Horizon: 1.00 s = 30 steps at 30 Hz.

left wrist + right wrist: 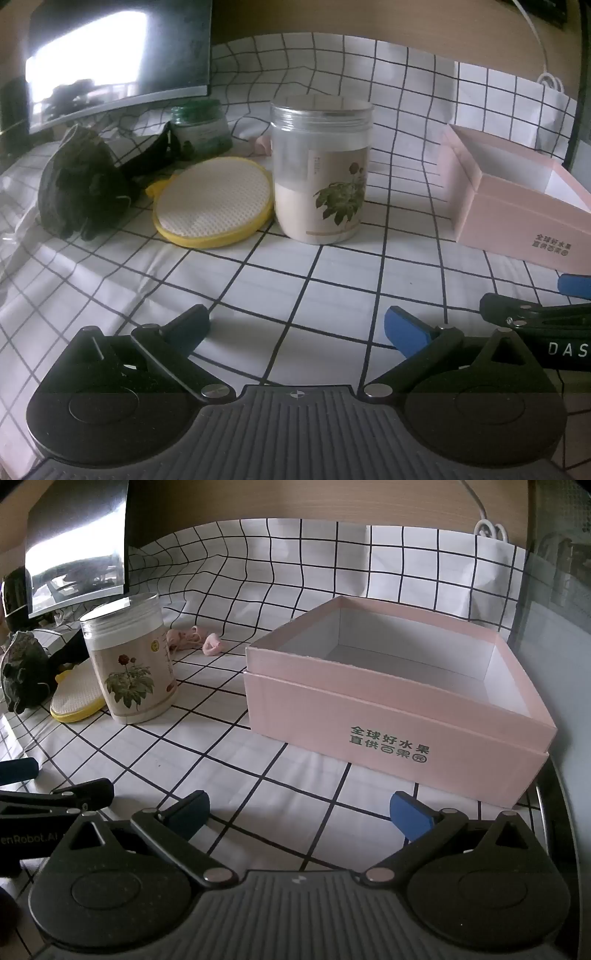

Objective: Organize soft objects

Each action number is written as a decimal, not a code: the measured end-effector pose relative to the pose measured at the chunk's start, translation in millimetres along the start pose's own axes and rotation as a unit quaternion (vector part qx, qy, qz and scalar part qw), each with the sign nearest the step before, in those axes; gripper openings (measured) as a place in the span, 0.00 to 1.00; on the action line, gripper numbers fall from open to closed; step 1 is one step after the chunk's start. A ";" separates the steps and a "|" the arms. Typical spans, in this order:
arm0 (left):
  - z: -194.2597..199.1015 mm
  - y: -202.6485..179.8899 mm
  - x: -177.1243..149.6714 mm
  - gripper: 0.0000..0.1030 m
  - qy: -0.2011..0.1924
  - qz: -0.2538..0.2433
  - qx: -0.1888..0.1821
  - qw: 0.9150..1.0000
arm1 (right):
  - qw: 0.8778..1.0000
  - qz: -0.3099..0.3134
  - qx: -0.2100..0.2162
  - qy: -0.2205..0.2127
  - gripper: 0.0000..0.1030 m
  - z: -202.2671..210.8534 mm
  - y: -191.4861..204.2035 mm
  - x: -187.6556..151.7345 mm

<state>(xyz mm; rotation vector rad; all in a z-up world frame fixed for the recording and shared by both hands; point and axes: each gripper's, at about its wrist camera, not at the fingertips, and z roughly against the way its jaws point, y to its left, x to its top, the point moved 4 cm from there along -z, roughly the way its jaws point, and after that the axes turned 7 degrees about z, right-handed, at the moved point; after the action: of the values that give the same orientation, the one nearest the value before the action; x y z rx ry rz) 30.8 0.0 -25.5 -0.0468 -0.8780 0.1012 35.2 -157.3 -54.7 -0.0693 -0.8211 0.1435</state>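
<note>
From my left wrist: my left gripper hangs low over the checked cloth on the bench, jaws spread wide, holding nothing. The soft things lie ahead to the left: a dark crumpled cloth bundle and, just beside it, a round yellow-rimmed pad. The pad touches or nearly touches the tall floral jar; a small green-lidded jar stands behind. If I sweep in for the pad carelessly, I judge I could knock the tall jar over. The loose cloth could also bunch under my jaws.

From my right wrist: my right gripper is likewise spread and empty, facing the open pink box, which looks empty. Small pink soft items lie behind the tall jar, well apart from me; reaching across risks clipping the box wall or the other gripper close beside me.
</note>
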 end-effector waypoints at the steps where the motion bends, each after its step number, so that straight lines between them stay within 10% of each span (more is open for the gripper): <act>1: 0.0 0.0 0.0 1.00 0.000 0.000 0.000 1.000 | 1.000 0.000 0.000 0.000 1.00 0.0 0.0 0.0; 30: 0.0 0.0 0.0 1.00 0.000 0.001 -0.001 1.000 | 1.000 -0.001 0.000 0.000 1.00 -0.5 0.2 0.3</act>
<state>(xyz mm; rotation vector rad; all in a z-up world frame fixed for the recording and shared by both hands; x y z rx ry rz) 30.8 0.0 -25.5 -0.0496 -0.8777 0.1026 35.7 -157.1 -54.9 -0.0691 -0.8209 0.1413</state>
